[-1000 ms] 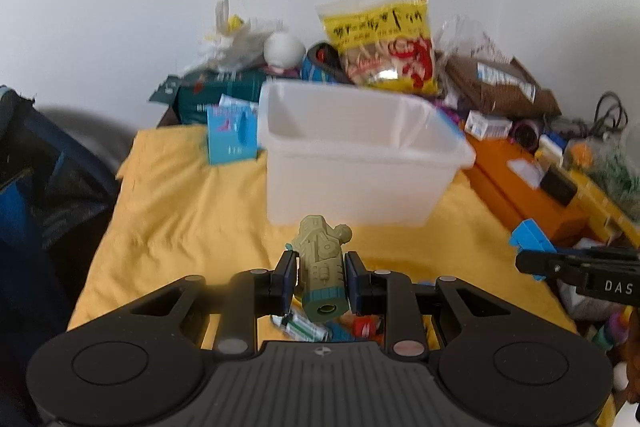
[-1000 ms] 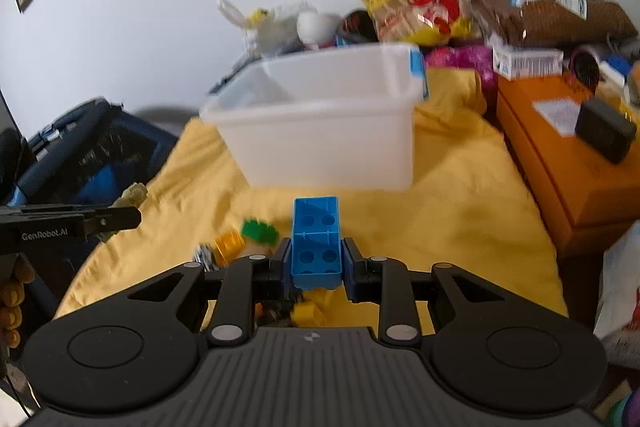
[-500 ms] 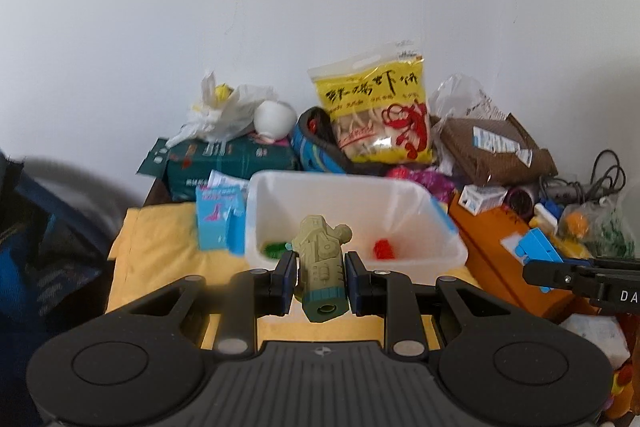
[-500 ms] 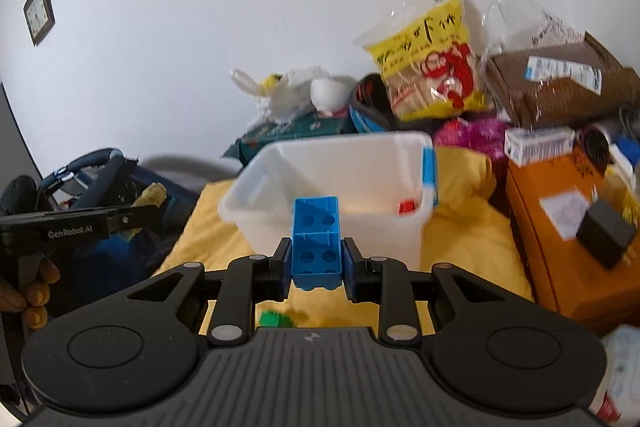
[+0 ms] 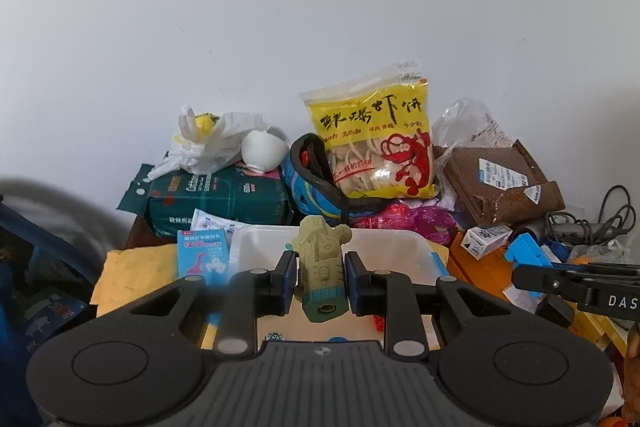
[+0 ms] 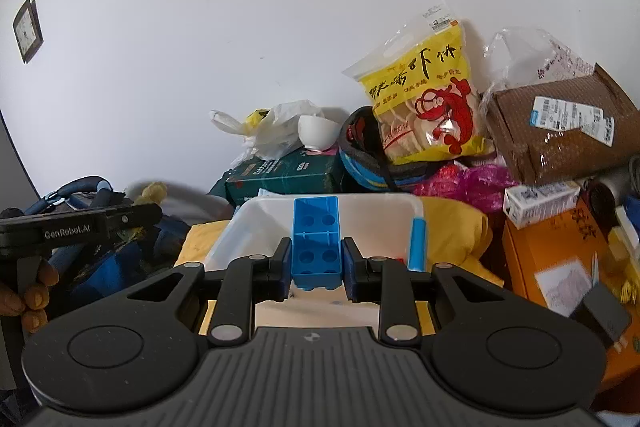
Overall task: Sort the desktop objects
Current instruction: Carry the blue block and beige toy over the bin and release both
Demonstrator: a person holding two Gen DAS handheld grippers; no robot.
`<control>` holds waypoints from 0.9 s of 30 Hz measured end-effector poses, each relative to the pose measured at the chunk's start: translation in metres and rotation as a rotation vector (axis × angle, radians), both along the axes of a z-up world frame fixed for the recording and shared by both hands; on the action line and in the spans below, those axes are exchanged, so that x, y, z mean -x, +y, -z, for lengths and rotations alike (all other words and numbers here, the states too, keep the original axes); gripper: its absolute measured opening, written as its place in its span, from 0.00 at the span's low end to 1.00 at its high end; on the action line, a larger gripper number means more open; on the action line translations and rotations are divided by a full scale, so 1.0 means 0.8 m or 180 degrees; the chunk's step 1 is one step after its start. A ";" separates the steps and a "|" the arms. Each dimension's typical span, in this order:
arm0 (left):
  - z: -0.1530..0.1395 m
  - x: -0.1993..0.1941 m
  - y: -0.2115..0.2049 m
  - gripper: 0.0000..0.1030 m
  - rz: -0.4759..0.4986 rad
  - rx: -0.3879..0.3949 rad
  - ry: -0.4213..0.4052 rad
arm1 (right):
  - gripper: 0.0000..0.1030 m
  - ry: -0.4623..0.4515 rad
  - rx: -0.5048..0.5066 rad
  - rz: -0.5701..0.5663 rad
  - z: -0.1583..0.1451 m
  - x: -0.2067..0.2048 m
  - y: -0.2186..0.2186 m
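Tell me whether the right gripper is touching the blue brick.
Touching. In the right wrist view, the right gripper is shut on the blue brick: both pads press flat against its sides, no gap showing.

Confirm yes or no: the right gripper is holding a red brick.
No, the right gripper is clamped on a blue brick, held above the white bin.
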State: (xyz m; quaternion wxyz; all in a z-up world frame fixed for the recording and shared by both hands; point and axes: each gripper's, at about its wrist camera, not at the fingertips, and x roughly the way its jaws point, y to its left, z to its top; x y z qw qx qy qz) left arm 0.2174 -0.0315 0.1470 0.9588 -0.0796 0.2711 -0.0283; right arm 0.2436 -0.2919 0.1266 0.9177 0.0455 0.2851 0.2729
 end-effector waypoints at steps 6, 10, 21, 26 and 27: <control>0.010 -0.036 0.007 0.28 -0.0021 0.0007 0.0195 | 0.27 0.0146 0.0073 -0.0005 0.004 -0.039 0.010; 0.018 -0.060 0.007 0.28 -0.0013 -0.0055 0.0304 | 0.27 0.0254 0.0170 0.0004 0.014 -0.062 0.020; 0.039 -0.114 0.002 0.50 0.0026 -0.0165 0.0639 | 0.30 0.0494 0.0468 -0.0005 0.043 -0.113 0.055; 0.052 -0.108 0.007 0.55 -0.0058 -0.0157 0.0641 | 0.43 0.0376 0.0641 -0.0011 0.049 -0.122 0.067; 0.056 -0.100 0.009 0.55 -0.0044 -0.0158 0.0628 | 0.43 0.0370 0.0633 -0.0016 0.051 -0.121 0.066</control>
